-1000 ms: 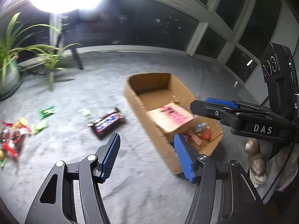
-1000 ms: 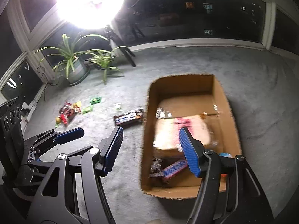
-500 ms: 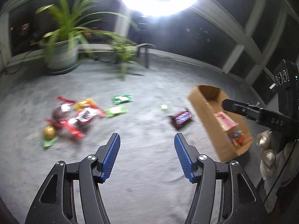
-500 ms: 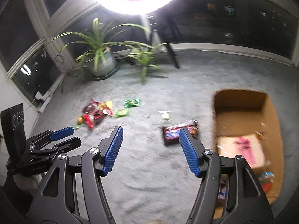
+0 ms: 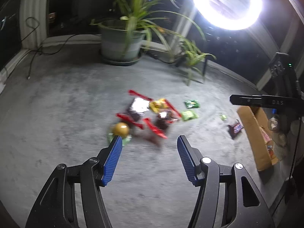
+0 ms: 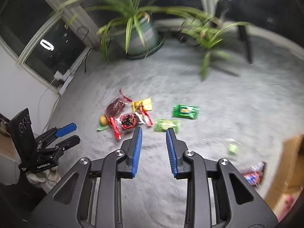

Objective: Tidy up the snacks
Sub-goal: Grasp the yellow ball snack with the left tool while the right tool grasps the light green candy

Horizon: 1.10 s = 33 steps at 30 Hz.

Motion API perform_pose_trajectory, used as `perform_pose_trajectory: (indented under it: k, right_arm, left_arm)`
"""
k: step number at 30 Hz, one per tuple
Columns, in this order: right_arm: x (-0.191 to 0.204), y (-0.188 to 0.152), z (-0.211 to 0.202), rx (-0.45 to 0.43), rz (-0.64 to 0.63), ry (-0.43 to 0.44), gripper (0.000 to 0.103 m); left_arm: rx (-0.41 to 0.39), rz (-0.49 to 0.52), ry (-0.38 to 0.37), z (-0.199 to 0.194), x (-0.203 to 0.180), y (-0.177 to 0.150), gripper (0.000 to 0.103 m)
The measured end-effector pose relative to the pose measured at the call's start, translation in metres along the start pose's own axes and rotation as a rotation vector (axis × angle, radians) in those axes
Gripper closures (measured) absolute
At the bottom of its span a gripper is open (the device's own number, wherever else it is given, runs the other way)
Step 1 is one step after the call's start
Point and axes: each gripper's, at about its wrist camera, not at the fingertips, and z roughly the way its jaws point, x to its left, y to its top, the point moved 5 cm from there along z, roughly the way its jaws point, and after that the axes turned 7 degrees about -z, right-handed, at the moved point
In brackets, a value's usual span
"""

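Grey carpet [image 5: 76,114] carries most of the work left: a loose heap of snacks [image 5: 146,114] lies out in the open, well apart from the cardboard box [image 5: 254,133] at the right edge of the left wrist view. In the heap I make out red-edged wrappers, a yellow packet [image 6: 142,104], a clear pouch of dark pieces, and a round gold-brown item [image 5: 120,129] on a green scrap; blur hides finer detail. Two green packets lie just beside the heap, a darker one [image 6: 185,111] and a paler one [image 6: 167,125], then a small green scrap [image 6: 233,149] on its own, and a dark chocolate bar [image 5: 235,130] near the box wall but outside it. The box already holds some items: a pink-printed packet shows over its rim, the rest is too small to name. Judgement: sorting is partly done, the greater share remaining on the floor. Left gripper [image 5: 148,142] hangs above the carpet short of the heap, fingers roughly half spread, nothing between them. Right gripper [image 6: 153,133] points at the paler green packet, its fingers closing to a narrow gap with only carpet between them, nothing held. A potted plant [image 5: 121,43] and a ring light [image 5: 226,1] stand beyond, clear of the work.
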Motion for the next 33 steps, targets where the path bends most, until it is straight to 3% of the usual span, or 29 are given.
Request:
perform_pose_trajectory:
  k: [8, 16, 27, 31, 33]
  right_arm:
    - [-0.012, 0.016, 0.073, 0.111, 0.015, 0.057, 0.076]
    - [-0.014, 0.017, 0.108, 0.173, 0.0, 0.05, 0.077]
    - [-0.033, 0.001, 0.094, 0.196, 0.085, 0.106, 0.078]
    - [-0.025, -0.01, 0.088, 0.189, 0.049, 0.091, 0.078]
    - [-0.017, -0.015, 0.087, 0.186, -0.013, 0.037, 0.078]
  left_arm:
    - [0.005, -0.057, 0.045, 0.006, 0.037, -0.001, 0.044]
    - [0.013, -0.084, 0.061, 0.012, 0.051, -0.002, 0.044]
    - [0.044, -0.055, 0.047, 0.029, 0.045, -0.004, 0.044]
    - [0.055, -0.033, 0.053, 0.039, 0.041, -0.003, 0.044]
    - [0.058, -0.025, 0.063, 0.045, 0.041, -0.002, 0.044]
